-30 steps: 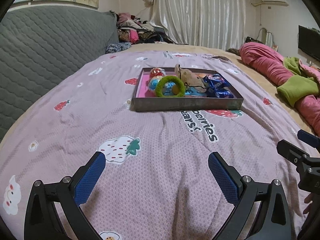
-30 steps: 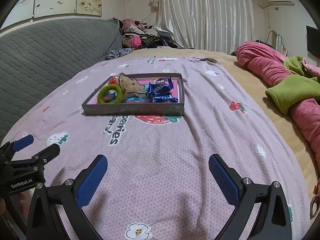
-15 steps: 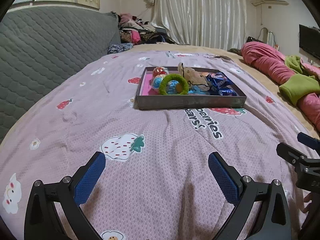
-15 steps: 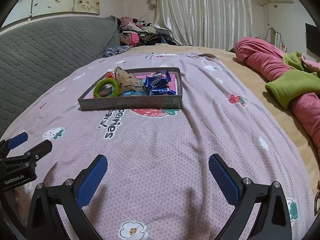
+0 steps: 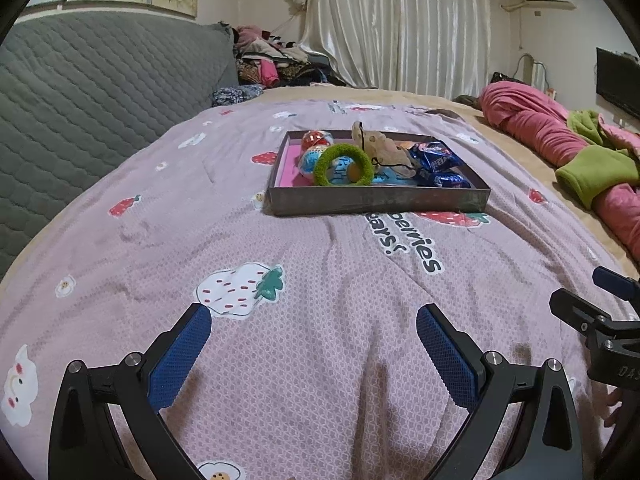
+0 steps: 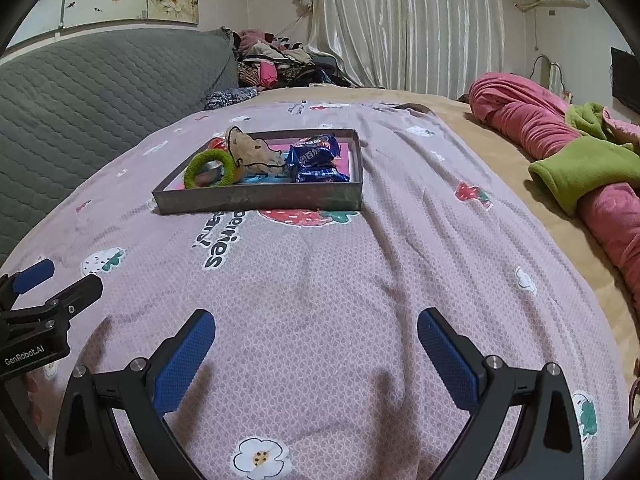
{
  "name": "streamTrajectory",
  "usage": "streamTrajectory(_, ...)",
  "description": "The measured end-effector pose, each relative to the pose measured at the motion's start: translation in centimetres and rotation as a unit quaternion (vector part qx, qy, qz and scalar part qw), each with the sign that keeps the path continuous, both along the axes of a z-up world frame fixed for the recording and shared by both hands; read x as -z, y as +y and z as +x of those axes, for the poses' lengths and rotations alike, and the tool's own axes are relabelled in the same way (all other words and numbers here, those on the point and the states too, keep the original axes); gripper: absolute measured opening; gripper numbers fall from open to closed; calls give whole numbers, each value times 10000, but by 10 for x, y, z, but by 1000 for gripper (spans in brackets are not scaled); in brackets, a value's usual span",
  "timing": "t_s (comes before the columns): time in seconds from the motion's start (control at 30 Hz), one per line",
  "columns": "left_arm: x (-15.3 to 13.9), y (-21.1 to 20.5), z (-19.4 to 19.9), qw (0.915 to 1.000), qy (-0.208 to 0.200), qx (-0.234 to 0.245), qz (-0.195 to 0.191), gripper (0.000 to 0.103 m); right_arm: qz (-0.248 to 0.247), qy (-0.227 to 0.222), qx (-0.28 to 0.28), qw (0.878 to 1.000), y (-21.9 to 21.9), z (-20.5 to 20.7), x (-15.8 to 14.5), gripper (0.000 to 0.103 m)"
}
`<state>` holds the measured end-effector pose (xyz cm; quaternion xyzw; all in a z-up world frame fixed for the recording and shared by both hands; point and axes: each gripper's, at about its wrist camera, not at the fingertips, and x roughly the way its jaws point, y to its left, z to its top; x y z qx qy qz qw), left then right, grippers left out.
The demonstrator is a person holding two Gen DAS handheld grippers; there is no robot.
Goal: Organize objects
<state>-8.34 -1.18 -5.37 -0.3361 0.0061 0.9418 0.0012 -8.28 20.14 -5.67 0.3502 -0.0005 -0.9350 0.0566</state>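
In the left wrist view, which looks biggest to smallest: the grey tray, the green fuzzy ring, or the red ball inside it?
1. Grey tray, by far the largest.
2. Green fuzzy ring.
3. Red ball, smallest, though partly hidden and farther back, so its true size is unsure.

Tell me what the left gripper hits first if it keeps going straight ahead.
Probably the pink strawberry-print bedspread just ahead of the open left gripper; the tray lies farther along, though depth is unclear.

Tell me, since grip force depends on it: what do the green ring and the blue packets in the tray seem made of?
The green ring looks like fuzzy plush or yarn over a core: matte, nappy surface. The blue packets look like glossy plastic or foil film: crinkled, with bright highlights. The tray seems to be stiff, dull grey card.
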Motion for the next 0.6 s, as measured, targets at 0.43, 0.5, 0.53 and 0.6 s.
streamTrajectory(0.43,6,0,-3,10000,-24,-13,45,102,-21,10,6,10000,-1,-2,4,102)
streamTrajectory(0.5,6,-1,-5,10000,-3,-16,70,102,-26,-3,0,10000,-1,-2,4,102)
streamTrajectory(0.53,6,-1,-5,10000,11,-23,71,102,-28,-12,1,10000,-1,-2,5,102)
streamTrajectory(0.6,6,-2,-6,10000,15,-41,58,102,-32,-6,-2,10000,-2,-2,5,102)
